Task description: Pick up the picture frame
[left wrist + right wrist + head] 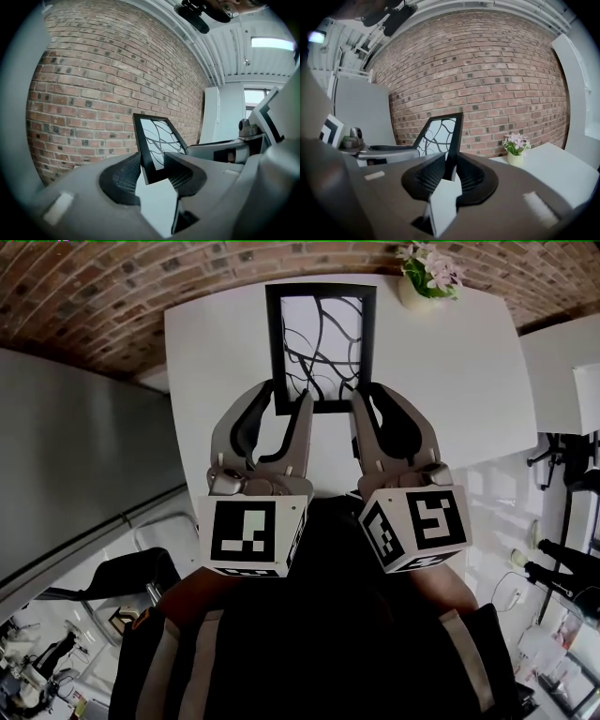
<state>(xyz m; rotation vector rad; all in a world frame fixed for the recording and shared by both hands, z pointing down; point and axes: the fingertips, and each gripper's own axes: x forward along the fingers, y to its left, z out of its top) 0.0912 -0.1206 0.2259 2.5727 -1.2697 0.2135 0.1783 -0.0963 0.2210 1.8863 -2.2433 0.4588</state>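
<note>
The picture frame [321, 343] has a black border around a white sheet with black curved lines. It is held above the white table [450, 381], each of its near corners in a gripper. My left gripper [286, 407] is shut on the frame's near left corner, and the black edge [157, 145] sits between its ribbed pads. My right gripper [361, 401] is shut on the near right corner, clamping the frame's edge [451, 140]. In both gripper views the frame rises clear against the brick wall.
A small pot of pink flowers [427, 277] stands at the table's far right corner, also in the right gripper view [515, 150]. A brick wall [108, 84] runs behind the table. A grey panel [84, 456] lies to the left, and chairs and clutter to the right.
</note>
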